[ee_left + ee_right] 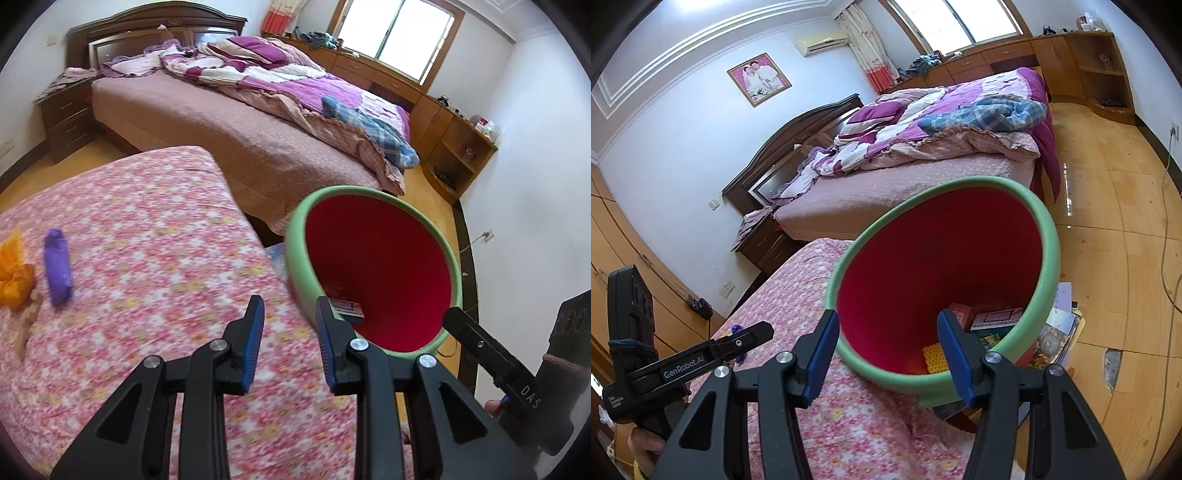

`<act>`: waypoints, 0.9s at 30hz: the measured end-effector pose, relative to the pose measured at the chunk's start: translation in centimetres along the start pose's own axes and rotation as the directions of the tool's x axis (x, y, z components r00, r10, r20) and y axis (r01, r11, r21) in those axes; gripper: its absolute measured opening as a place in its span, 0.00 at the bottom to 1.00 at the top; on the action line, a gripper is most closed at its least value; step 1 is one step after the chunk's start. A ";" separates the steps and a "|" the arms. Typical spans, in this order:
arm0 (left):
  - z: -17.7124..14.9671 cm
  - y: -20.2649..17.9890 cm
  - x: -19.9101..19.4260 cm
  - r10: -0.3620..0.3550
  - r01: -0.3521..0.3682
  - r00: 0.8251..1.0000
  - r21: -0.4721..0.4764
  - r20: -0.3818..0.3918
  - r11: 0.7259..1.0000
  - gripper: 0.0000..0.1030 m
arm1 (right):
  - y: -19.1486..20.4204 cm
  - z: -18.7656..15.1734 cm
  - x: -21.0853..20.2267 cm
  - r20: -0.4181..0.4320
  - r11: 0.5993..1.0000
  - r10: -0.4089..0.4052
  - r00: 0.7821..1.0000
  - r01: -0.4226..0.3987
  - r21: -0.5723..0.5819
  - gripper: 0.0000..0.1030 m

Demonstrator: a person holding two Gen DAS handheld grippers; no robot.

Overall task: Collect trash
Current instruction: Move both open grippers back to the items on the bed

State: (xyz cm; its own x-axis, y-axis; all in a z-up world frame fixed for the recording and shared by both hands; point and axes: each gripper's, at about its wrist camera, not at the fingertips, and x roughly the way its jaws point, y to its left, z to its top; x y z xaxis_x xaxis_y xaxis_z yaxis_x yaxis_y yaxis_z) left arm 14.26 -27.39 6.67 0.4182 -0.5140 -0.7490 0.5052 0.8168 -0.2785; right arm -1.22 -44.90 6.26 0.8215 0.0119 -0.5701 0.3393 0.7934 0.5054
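A round bin (299, 266) with a green outside and red inside stands beside the floral-covered table (147, 258); it also shows in the right wrist view (1049, 251). Inside lie small boxes (993, 319) and a yellow knitted piece (934, 356). On the table's left lie a purple wrapper (57, 266), an orange mesh bundle (14, 273) and a brown strip (27, 321). My left gripper (290, 336) is open and empty over the table edge next to the bin. My right gripper (886, 354) is open and empty, straddling the bin's near rim.
A large bed (240, 122) with purple quilts stands behind the table. A dark nightstand (66, 114) is at its left. Wooden cabinets (443, 122) run under the window. Papers and books (1060, 332) lie on the wood floor beside the bin.
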 end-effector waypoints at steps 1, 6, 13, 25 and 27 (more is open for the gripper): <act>-0.1 0.4 -0.4 0.007 -0.007 1.000 -0.007 0.004 1.000 0.27 | 0.4 -0.1 -0.1 -0.001 1.000 0.007 1.000 -0.007 -0.004 0.57; -0.8 2.5 -2.4 0.043 -0.042 0.999 -0.040 0.021 0.998 0.27 | 2.0 -0.7 -0.5 -0.005 0.999 0.027 1.000 -0.027 -0.023 0.57; -1.3 6.1 -4.9 0.113 -0.108 0.992 -0.090 0.048 0.990 0.27 | 4.5 -1.6 -0.8 -0.025 0.997 0.053 0.998 -0.054 -0.049 0.57; -2.7 14.0 -7.9 0.266 -0.250 0.962 -0.193 0.057 0.949 0.27 | 7.7 -3.1 0.8 -0.083 0.995 0.076 0.994 -0.081 -0.065 0.61; -2.9 15.4 -8.0 0.293 -0.276 0.955 -0.207 0.052 0.939 0.27 | 8.3 -3.3 1.3 -0.093 0.994 0.078 0.993 -0.084 -0.071 0.61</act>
State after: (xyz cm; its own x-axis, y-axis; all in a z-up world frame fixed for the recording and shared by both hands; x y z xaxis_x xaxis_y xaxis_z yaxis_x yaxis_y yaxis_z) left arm 16.47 -9.99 6.58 0.5865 -0.2654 -0.7652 0.2023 0.9628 -0.1789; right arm 1.10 -36.31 7.58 0.7990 0.1302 -0.5871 0.2354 0.8307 0.5045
